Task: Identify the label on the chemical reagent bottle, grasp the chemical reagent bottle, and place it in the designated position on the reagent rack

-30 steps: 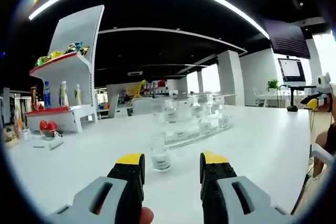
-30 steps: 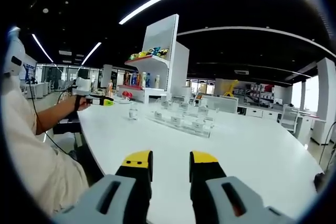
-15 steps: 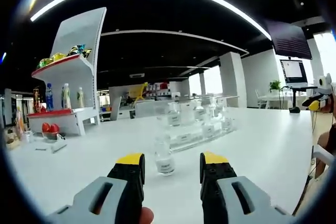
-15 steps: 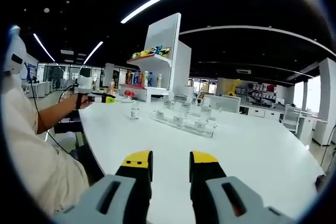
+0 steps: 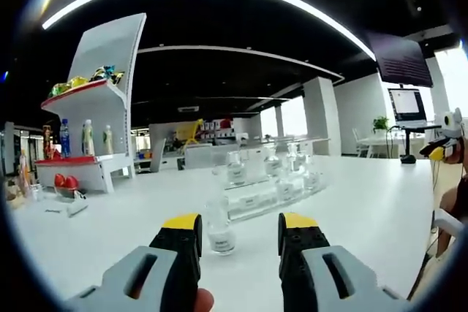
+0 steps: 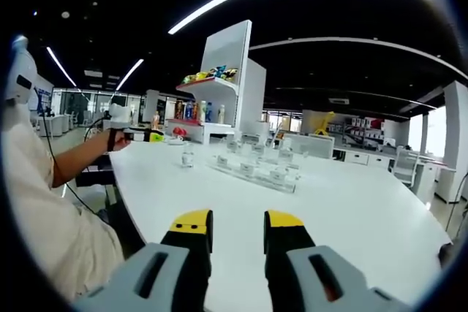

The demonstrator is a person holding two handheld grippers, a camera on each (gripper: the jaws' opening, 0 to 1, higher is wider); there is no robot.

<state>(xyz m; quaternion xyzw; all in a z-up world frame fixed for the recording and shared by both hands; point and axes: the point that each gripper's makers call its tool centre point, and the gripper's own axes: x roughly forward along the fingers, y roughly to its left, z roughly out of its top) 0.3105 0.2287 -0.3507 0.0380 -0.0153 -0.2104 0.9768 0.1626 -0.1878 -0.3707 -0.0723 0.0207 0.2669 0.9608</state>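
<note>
The small clear bottle (image 5: pixel 219 230) with a white label stood upright on the white table (image 5: pixel 365 202), apart from the rack and just in front of the left hand-held gripper (image 5: pixel 240 226), lying a little toward its left jaw. That hand-held gripper was open, its yellow-tipped jaws spread wide with nothing between them and neither touching the bottle. The label's print was too small to read. Behind the bottle, near but not touching, sat the clear rack (image 5: pixel 272 195), with several similar bottles standing in it.

In the right gripper view the same bottle (image 6: pixel 188 156) showed far across the table, beside the near end of the rack (image 6: pixel 252 169), with the left hand-held gripper (image 6: pixel 143 136) held out toward it by a person's arm. The right hand-held gripper (image 6: pixel 238 226) was also open and empty, well apart from both bottle and rack.

Judging by this, the task was at its start: the bottle was not yet grasped, and closing on it, lifting it, and setting it into its slot on the rack were all left. Which slot was meant could not be told.
</note>
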